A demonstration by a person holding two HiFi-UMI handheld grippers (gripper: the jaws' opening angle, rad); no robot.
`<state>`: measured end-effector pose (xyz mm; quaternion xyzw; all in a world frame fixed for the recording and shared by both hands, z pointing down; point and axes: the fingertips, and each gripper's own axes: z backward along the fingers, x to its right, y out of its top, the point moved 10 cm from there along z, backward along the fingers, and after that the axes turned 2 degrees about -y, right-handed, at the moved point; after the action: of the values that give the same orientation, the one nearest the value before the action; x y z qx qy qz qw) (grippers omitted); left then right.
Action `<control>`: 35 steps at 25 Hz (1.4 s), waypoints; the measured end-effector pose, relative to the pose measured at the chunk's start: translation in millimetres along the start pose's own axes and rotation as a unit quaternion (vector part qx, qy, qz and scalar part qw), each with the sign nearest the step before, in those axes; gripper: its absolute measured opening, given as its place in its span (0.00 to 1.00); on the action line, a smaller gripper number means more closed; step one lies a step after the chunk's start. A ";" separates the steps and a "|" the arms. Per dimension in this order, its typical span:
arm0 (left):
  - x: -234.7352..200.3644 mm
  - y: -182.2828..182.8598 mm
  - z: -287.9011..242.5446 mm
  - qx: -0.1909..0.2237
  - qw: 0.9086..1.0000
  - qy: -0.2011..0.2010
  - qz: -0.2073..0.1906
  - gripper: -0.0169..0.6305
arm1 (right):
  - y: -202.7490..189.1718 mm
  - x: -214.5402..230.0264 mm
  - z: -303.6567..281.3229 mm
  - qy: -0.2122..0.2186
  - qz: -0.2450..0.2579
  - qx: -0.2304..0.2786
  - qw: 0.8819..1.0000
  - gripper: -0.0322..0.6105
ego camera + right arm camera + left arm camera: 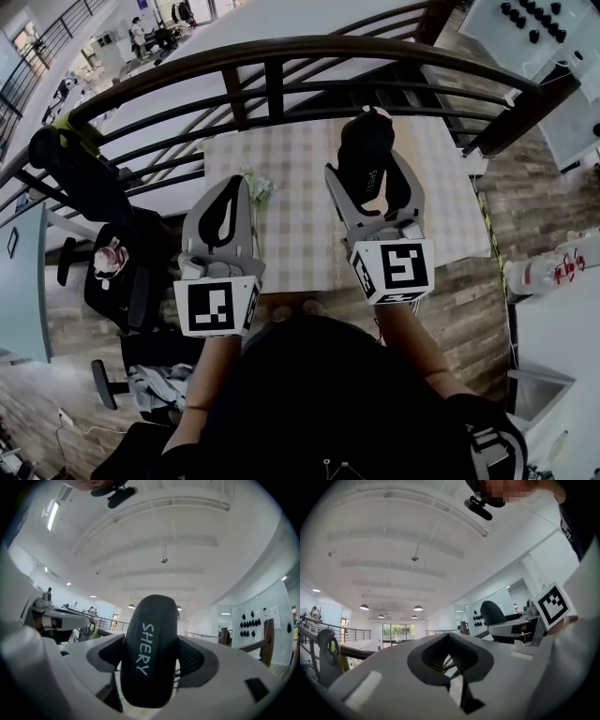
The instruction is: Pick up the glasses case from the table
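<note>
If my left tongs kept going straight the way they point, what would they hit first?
Nothing close, it seems: the left tongs aim into the open hall, right of the railing; depth is unclear.

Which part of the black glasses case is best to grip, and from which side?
Grip the glasses case at mid-length, across its narrow width, jaws on the long sides. Its oblong, rounded shape suits this; the right gripper holds it so.

The head camera looks steeply down over the railing (281,47) onto the bench (291,220), while both gripper cameras face up, sharing the ceiling (393,541).
</note>
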<state>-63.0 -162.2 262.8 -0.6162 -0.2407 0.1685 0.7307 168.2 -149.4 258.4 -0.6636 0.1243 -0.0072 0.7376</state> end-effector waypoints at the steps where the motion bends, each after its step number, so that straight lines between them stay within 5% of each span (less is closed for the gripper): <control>1: -0.2 4.1 0.1 0.005 1.000 0.003 -0.006 0.05 | 3.4 1.7 0.7 -0.004 -0.001 0.005 1.000 0.58; 9: -4.0 16.9 -0.3 0.010 1.000 0.007 0.008 0.05 | 23.7 8.5 6.0 -0.024 0.006 0.038 0.999 0.58; 35: 1.1 15.1 -0.4 0.000 1.000 0.006 0.021 0.05 | 18.3 13.3 11.9 -0.029 0.008 0.030 0.999 0.58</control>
<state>-61.1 -159.2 248.0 -0.6222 -0.2238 0.1802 0.7282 180.6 -138.0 239.2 -0.6398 0.1080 0.0145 0.7607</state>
